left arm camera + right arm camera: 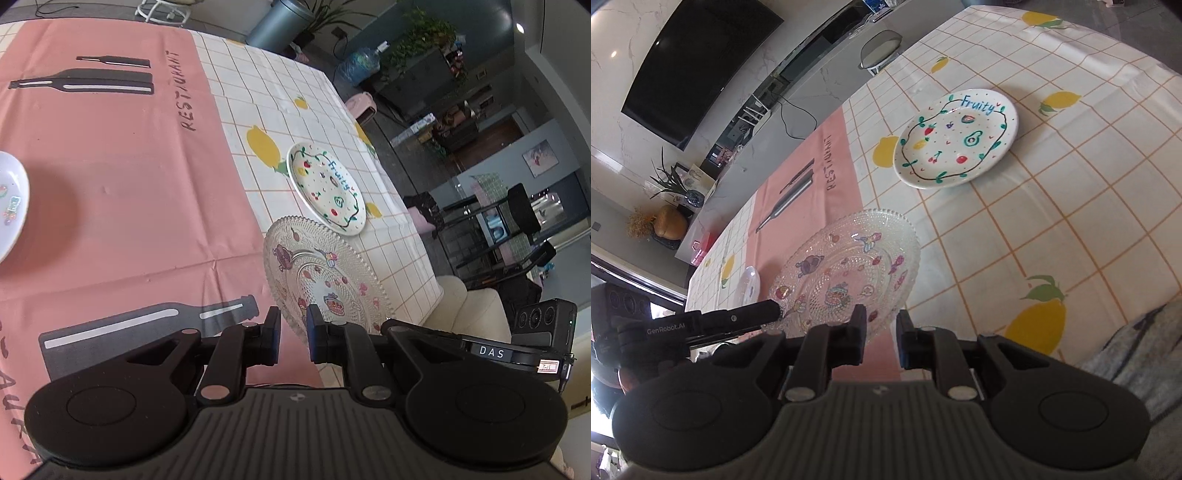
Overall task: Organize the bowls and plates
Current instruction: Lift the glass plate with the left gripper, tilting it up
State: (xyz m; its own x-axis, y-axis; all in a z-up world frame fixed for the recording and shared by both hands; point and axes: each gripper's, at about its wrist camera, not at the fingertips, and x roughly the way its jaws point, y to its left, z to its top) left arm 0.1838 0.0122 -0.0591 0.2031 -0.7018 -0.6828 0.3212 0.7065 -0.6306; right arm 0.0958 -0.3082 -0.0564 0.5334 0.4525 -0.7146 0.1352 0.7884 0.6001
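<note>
Left claw [293, 334]: black, flat blue-edged pads a narrow gap apart, pinching nothing; it hangs tilted down over the near rim of the glass plate.
Right claw [880, 334]: same build, pads a narrow gap apart with nothing between them; the glass plate's near rim lies just beyond its tips.
Glass plate [325, 273]: round, clear, beaded all over with a scalloped edge, cartoon stickers showing through; flat on the table, straddling the seam between pink cloth and checked cloth, directly ahead of both claws.
White plate [325, 188]: round, glossy ceramic, painted with fruit, a vine ring and the word "Fruity"; beyond the glass plate, apparently just apart from it, far right of the left claw and ahead-right of the right claw.
Small dish [11, 206]: pale, smooth, shallow, with small decals; well to the left of the left claw, cut off by the picture edge.
Pink cloth [122, 177]: matte, creased, printed with grey bottles and "RESTAURANT"; wide bare stretch left of the left claw.
Checked cloth [1052, 206]: cream with orange grid and lemons; open room right of the right claw.
Table edge [417, 236]: drops off just right of both plates.
</note>
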